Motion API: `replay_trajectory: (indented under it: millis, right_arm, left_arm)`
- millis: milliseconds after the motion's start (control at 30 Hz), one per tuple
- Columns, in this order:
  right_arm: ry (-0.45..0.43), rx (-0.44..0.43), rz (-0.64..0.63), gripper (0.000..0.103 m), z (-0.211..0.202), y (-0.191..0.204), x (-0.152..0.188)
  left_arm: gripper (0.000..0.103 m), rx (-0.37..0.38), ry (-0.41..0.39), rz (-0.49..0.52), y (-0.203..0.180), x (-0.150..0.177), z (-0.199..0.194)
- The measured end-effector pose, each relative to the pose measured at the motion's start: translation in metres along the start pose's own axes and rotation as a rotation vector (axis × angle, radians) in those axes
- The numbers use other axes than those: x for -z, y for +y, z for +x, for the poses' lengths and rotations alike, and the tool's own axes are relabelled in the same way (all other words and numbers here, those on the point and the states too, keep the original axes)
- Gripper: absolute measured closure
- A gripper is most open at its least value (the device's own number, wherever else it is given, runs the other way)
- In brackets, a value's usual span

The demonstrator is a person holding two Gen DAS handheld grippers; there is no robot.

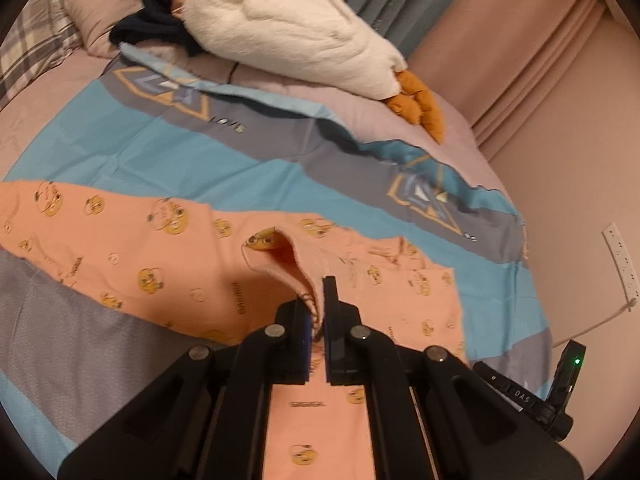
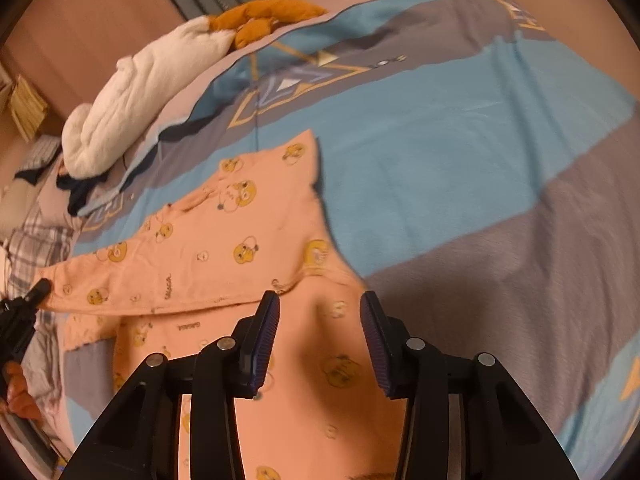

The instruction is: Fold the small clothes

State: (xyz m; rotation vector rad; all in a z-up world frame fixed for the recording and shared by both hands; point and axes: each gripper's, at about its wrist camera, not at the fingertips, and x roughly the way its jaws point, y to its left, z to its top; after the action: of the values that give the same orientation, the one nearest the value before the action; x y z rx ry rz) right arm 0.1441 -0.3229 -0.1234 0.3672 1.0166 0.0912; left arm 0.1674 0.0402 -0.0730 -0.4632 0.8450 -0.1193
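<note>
A small peach garment point(image 1: 168, 256) printed with yellow cartoon chicks lies spread on the blue and grey bedspread point(image 1: 160, 152). My left gripper point(image 1: 320, 300) is shut on a raised fold of its ribbed edge point(image 1: 296, 268), lifting it slightly. In the right wrist view the same garment point(image 2: 224, 256) lies partly folded, one layer over another. My right gripper point(image 2: 320, 308) is open just above the garment's near part, with nothing between its pads. The left gripper's tip point(image 2: 38, 290) shows at the garment's far left edge.
A white plush goose point(image 1: 296, 28) with orange feet point(image 1: 420, 104) lies across the far side of the bed. Dark clothes point(image 1: 156, 24) and a plaid pillow point(image 1: 36, 32) sit at the head. A pink wall point(image 1: 560, 120) with a power strip point(image 1: 622, 260) runs along the right.
</note>
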Motion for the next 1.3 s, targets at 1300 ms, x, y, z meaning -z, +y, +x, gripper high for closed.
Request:
replay_trajectory:
  millis: [1300]
  right_arm:
    - [0.077, 0.162, -0.144, 0.058, 0.05, 0.025, -0.003]
  left_arm:
    - [0.093, -0.184, 0.208, 0.0, 0.073, 0.042, 0.069]
